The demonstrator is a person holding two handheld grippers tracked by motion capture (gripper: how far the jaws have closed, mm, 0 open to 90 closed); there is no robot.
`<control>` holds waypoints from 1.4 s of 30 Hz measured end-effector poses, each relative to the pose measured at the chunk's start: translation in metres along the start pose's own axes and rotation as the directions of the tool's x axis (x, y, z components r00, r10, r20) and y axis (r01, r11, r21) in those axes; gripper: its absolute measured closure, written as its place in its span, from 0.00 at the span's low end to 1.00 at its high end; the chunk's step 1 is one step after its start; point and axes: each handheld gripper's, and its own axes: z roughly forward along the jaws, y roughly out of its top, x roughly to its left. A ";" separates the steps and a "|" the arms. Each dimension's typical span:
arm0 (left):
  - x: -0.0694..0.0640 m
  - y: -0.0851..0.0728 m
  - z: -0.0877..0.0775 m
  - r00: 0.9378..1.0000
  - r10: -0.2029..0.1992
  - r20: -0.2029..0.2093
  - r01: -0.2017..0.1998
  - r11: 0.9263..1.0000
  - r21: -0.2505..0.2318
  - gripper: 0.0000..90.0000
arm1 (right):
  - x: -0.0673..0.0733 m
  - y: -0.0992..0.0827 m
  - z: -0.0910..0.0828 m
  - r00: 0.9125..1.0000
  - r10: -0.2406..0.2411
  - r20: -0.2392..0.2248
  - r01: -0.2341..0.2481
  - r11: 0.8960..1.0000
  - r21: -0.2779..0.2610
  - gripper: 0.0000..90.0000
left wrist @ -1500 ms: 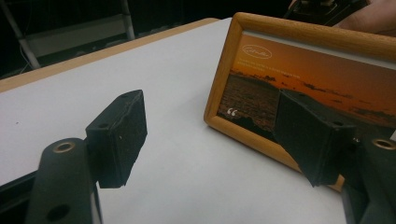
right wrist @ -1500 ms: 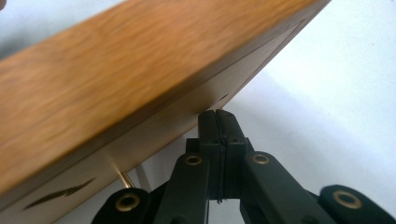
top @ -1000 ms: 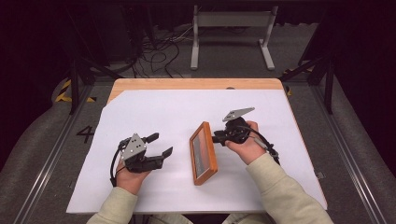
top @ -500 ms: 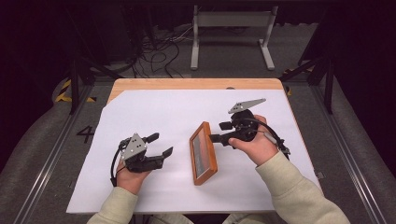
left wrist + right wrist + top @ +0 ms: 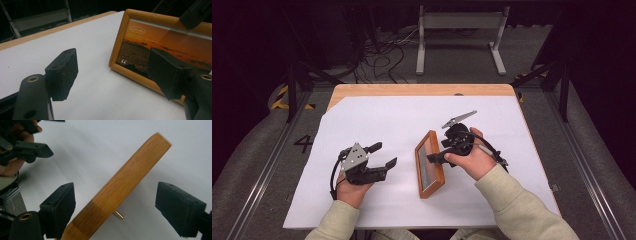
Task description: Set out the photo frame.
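Lab or recording studio, not home. Dark room, black surround. Wooden table (image 5: 422, 90) covered with white sheet (image 5: 412, 125). Table stands in bay between metal floor rails (image 5: 259, 175); number 4 (image 5: 303, 144) marked on grey floor. Yellow-black hazard tape (image 5: 279, 100) at floor corner. Loose cables (image 5: 382, 55) tangled behind table. Grey metal stand (image 5: 459, 30) at back. Dark frame posts (image 5: 292, 90) at sides.

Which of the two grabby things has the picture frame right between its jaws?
The right gripper: its open jaws straddle the wooden picture frame's edge without pressing it. The left gripper rests apart on the white table cover.
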 end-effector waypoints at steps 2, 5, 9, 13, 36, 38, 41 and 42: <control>0.000 0.000 0.000 1.000 0.000 0.000 0.000 1.000 0.000 0.28 | 0.000 -0.001 0.007 1.000 0.008 -0.006 -0.008 1.000 0.023 0.19; 0.000 0.000 0.000 1.000 0.000 0.000 0.000 1.000 0.000 0.28 | -0.001 -0.002 0.017 1.000 0.019 -0.019 -0.018 0.999 0.045 0.20; 0.000 0.000 0.000 1.000 0.000 0.002 0.000 1.000 0.003 0.28 | 0.000 -0.003 0.025 0.999 0.028 -0.044 -0.025 0.998 0.064 0.24; 0.000 0.000 0.000 1.000 0.003 0.002 -0.003 1.000 0.002 0.28 | 0.001 -0.003 0.030 0.999 0.035 -0.041 -0.031 0.996 0.087 0.34; 0.000 0.000 0.000 1.000 0.003 0.000 -0.003 1.000 0.001 0.28 | 0.000 -0.001 0.022 0.983 0.179 -0.046 -0.171 0.977 0.128 0.73; 0.000 0.000 0.000 1.000 0.003 0.001 -0.003 1.000 0.002 0.28 | 0.001 0.000 0.019 0.985 0.168 -0.036 -0.162 0.978 0.134 0.76; 0.000 0.000 -0.001 1.000 -0.004 -0.002 0.004 1.000 -0.003 0.28 | 0.001 0.000 0.018 0.984 0.164 -0.068 -0.154 0.979 0.137 0.78; 0.000 0.000 -0.001 1.000 -0.001 -0.004 0.001 1.000 -0.002 0.28 | 0.002 0.001 0.017 0.987 0.147 -0.059 -0.138 0.980 0.143 0.78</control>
